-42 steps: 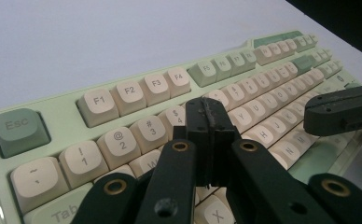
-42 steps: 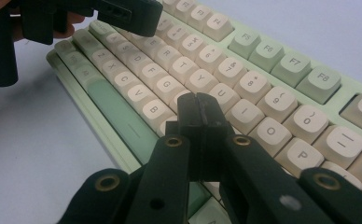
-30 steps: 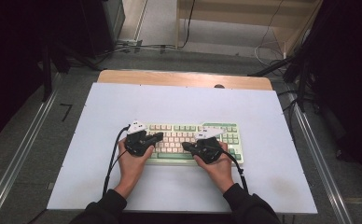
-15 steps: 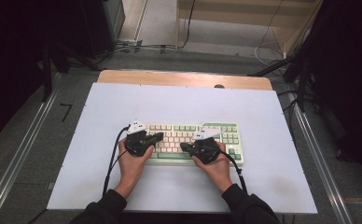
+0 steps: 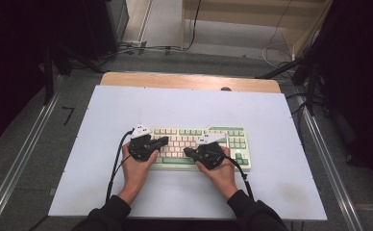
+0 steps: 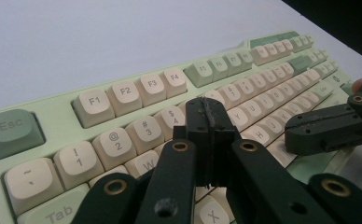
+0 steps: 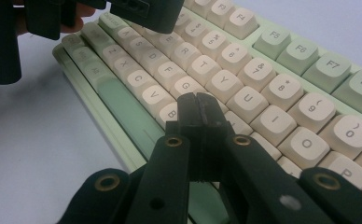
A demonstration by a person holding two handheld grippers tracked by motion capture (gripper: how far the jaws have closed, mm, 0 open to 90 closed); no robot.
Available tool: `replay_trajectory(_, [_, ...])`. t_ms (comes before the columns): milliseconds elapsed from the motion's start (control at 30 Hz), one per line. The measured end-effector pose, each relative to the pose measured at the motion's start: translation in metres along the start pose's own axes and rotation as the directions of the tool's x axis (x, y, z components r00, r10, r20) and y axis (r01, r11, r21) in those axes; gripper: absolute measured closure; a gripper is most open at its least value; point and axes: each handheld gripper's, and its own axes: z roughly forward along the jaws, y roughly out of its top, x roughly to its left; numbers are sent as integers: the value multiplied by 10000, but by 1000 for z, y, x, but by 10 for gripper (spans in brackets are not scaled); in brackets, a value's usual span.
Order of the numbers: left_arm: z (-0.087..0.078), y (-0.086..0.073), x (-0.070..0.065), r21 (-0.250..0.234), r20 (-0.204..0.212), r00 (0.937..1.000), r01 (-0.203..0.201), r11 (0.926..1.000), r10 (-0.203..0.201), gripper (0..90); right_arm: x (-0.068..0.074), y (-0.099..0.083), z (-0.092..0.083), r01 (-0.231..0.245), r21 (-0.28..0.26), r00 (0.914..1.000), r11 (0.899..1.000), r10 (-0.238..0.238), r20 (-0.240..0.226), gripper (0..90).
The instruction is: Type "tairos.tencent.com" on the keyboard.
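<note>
A pale green keyboard (image 5: 194,132) with cream and green keys lies on the white table top, near the front. My left gripper (image 5: 164,141) rests over the keyboard's left half, its jaws shut with nothing between them. Its tips (image 6: 210,109) hover above the number and letter rows of the keyboard (image 6: 123,93). My right gripper (image 5: 187,152) is shut too and points left over the bottom rows. Its tips (image 7: 198,105) sit just above the B and N keys of the keyboard (image 7: 281,60). The two grippers' tips are close together but apart.
The white table top (image 5: 271,120) has bare room all around the keyboard. A wooden strip (image 5: 189,81) runs along its far edge, with a small dark spot (image 5: 226,89) on it. Metal rails (image 5: 324,159) flank both sides. Cables lie on the floor beyond.
</note>
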Motion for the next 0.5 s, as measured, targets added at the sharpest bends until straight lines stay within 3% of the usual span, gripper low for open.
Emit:
replay_trajectory(333, [0, 0, -1, -22, 13, 10000, -17, 10000, 17, 900, 0, -1, 5, 28, 211, 10000, 9998, -30, 79, 882])
replay_trajectory(500, [0, 0, -1, -20, 34, 10000, -17, 10000, 17, 900, 1, 2, -1, 41, -106, 10000, 9999, -42, -41, 882])
